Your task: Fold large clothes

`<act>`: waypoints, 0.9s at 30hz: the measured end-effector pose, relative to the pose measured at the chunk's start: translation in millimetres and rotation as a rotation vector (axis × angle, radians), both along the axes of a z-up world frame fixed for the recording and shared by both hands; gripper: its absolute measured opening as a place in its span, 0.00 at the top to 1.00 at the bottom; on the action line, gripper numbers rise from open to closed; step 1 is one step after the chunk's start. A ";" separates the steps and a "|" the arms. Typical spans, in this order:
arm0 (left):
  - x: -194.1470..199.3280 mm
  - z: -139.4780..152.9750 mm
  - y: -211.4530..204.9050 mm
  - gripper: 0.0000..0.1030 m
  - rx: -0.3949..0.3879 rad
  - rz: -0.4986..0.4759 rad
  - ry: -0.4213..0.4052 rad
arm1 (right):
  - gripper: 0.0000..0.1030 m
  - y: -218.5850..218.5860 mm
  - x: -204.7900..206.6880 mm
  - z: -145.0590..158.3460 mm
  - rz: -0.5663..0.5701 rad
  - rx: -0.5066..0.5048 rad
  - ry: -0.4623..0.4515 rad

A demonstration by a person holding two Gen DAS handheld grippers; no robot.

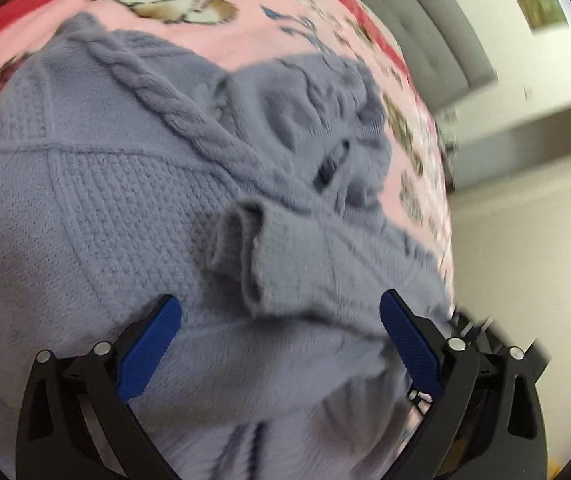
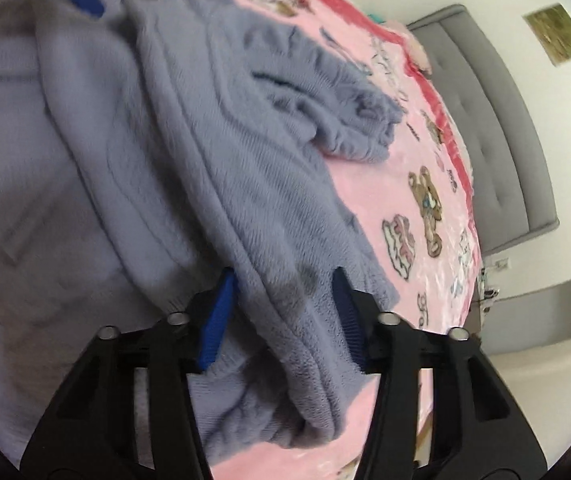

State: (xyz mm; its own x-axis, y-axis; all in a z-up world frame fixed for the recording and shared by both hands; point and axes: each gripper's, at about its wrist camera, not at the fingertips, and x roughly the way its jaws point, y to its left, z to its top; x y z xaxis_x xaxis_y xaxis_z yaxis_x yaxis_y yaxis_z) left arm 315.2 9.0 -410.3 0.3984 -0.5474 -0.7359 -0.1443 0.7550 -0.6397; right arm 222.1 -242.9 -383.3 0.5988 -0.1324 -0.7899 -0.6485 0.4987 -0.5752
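Left tongs (image 1: 281, 316): black frame, blue ribbed pads, spread wide, pinching nothing; poised over the lavender cable-knit sweater (image 1: 97, 208). A rolled ribbed cuff (image 1: 241, 252) lies directly ahead, between the open pads and just beyond their tips, its sleeve running away to the right.

Right tongs (image 2: 283, 292): same build, pads part-closed about a thick fold of the sweater's edge (image 2: 285, 280); cloth fills the gap, though firm clamping cannot be confirmed.

Sweater: lies rumpled on a pink fleece blanket with teddy-bear print and red border (image 2: 417, 200). In the right view its long axis runs away from the tongs and leftward, a bunched sleeve (image 2: 345, 120) at the far right.

Judgement: the left tongs are nearer the cuff; the right already holds the near edge.

Background: grey padded headboard (image 2: 497, 152).
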 end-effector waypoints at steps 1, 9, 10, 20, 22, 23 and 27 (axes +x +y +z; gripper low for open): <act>2.4 -2.4 0.0 0.17 -0.022 0.015 0.003 | 0.84 -0.8 2.2 -1.4 0.000 0.001 0.012; 19.0 -14.4 20.0 0.79 -0.180 0.196 0.130 | 0.88 -5.4 10.5 32.2 -0.083 0.164 0.006; 23.7 -12.4 22.2 0.79 -0.182 0.195 0.129 | 0.88 -5.1 9.7 43.9 -0.089 0.208 0.004; 10.2 13.2 37.4 0.79 -0.088 0.066 0.068 | 0.88 25.1 -54.6 17.8 0.006 0.210 0.174; -0.3 3.9 43.9 0.79 -0.087 0.079 0.098 | 0.88 27.2 -58.0 -4.3 -0.008 0.193 0.204; -5.6 -1.8 45.3 0.79 -0.101 0.095 0.116 | 0.87 27.3 -58.6 -9.1 -0.012 0.195 0.207; -14.3 0.6 46.3 0.79 -0.093 0.102 0.076 | 0.79 20.7 -53.0 4.3 -0.047 0.272 0.197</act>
